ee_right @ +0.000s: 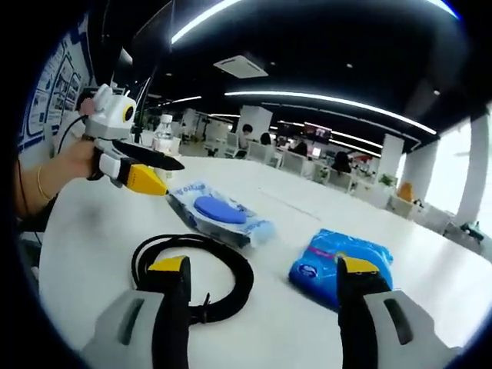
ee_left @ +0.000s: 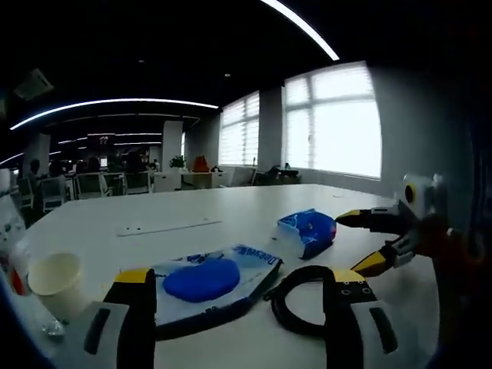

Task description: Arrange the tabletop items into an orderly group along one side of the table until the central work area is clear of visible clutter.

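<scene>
The left gripper (ee_left: 238, 288) was held low over the white table (ee_left: 231, 207) with its two yellow-tipped fingers (ee_left: 135, 278) spread wide and nothing between them; the right gripper (ee_right: 265, 269) was likewise spread wide and empty above the same surface.

In the left gripper view, a clear pouch with a blue disc inside (ee_left: 207, 280) lay flat between the jaws; a coiled black cable (ee_left: 296, 296) lay just beside it, against the right finger; a small blue packet (ee_left: 309, 231) lay beyond the cable, near the right gripper's tips (ee_left: 365, 242), which entered from the right with jaws apart; a paper cup (ee_left: 55, 280) stood upright near the table's edge at the left.

In the right gripper view, the coiled black cable (ee_right: 196, 277) lay close to the left finger; the small blue packet (ee_right: 342, 265) lay just ahead of the right finger; the clear pouch (ee_right: 219, 215) lay further out, between cable and left gripper (ee_right: 157, 175); the left gripper was held by a hand (ee_right: 69, 165) and its jaws stood apart; a plastic bottle (ee_right: 163, 134) stood upright behind it.
</scene>
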Available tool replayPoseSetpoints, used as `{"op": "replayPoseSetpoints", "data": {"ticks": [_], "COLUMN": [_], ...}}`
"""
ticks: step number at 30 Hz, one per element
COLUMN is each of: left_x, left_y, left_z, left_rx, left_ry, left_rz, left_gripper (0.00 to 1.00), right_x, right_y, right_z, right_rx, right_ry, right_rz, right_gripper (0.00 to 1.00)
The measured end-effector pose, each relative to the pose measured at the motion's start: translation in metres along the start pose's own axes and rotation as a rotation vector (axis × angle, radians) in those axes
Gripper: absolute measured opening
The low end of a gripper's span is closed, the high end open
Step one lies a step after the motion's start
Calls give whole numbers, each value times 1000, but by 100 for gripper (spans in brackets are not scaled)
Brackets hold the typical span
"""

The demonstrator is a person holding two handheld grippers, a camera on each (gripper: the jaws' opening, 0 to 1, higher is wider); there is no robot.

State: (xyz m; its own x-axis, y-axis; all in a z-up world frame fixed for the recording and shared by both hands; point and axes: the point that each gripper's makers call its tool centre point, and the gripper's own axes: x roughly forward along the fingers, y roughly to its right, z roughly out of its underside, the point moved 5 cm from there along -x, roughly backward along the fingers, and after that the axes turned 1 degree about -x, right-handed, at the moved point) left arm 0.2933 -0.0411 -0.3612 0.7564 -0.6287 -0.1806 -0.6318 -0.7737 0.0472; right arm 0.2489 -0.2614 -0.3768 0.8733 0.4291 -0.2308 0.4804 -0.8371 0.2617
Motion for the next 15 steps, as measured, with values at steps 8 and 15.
{"op": "replayPoseSetpoints", "data": {"ticks": [8,15], "left_x": [1,4], "left_y": [1,4], "left_z": [0,-1], "left_rx": [11,2], "left_ry": [0,0], "left_rz": [13,21], "left_gripper": [88,88], "right_x": [-4,-9], "right_y": [-1,5], "right_z": [4,5], "right_rx": [19,23], "right_ry": [-3,-8], "right_rz": [8,36], "right_gripper": [74,72]}}
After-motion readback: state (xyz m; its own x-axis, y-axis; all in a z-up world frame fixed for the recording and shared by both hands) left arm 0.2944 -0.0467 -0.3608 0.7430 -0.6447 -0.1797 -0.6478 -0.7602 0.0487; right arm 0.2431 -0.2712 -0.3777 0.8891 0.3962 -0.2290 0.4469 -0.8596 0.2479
